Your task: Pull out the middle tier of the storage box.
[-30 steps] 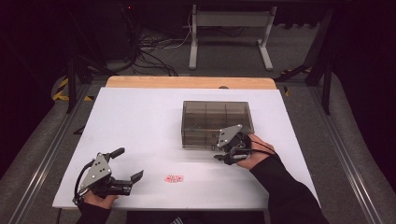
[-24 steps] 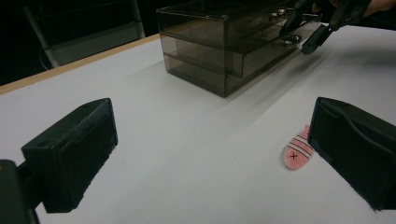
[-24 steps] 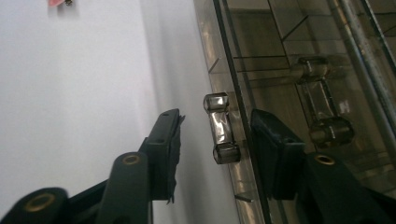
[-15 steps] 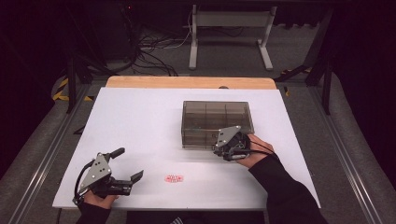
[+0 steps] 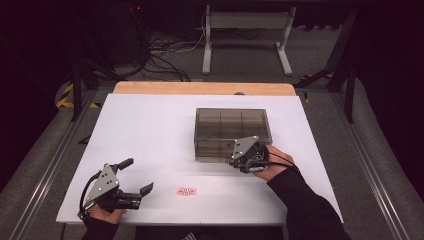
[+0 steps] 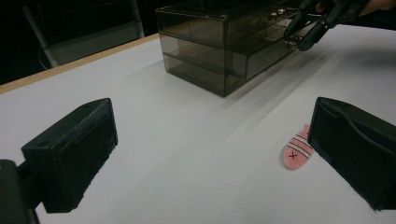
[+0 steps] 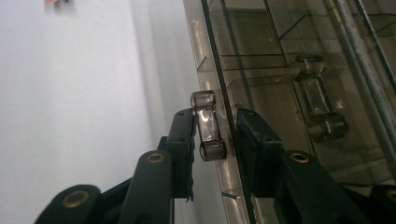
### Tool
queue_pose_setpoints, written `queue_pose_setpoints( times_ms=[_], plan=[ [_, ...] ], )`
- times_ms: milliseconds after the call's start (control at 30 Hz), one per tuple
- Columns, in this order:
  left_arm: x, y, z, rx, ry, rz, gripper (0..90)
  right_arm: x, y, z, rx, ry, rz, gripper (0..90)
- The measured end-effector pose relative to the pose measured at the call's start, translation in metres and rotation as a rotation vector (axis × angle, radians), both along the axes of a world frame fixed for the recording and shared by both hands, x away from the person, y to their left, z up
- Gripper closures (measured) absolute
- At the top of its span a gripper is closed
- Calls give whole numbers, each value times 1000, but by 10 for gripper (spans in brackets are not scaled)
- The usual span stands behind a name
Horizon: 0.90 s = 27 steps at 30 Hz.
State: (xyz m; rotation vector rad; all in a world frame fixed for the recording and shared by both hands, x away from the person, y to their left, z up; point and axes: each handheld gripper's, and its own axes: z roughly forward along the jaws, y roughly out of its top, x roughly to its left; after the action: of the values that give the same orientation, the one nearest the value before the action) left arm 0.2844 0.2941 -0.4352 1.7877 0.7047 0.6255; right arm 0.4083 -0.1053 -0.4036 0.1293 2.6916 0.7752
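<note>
My right gripper (image 7: pixel 215 135) has just been closing around the drawer handle (image 7: pixel 208 126); pads not yet pressing. Rigid, slippery plastic: grip mid-bar.

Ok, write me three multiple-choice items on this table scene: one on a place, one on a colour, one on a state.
1. Where does the fish sticker lie?
A. inside the drawer box
B. on the white table, near the left gripper
C. on the floor

2. What colour is the drawer box?
A. smoky clear grey
B. bright red
C. solid white

3. How does the left gripper stand?
A. shut on the sticker
B. shut on a handle
C. open, holding nothing

Answers: 1 B, it lies on the table ahead of that gripper. 2 A, its dividers show through the walls. 3 C, the jaws stand wide apart with bare table between.
</note>
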Motion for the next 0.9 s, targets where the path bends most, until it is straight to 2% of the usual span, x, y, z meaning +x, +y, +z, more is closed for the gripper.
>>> queue_pose_setpoints(
  times_ms=[500,900],
  plan=[
    [0,0,0,2,0,0,24,-16,-1,1,-9,10,45,708],
    [0,0,0,1,1,1,24,-25,-2,-2,-21,18,49,717]
  ],
)
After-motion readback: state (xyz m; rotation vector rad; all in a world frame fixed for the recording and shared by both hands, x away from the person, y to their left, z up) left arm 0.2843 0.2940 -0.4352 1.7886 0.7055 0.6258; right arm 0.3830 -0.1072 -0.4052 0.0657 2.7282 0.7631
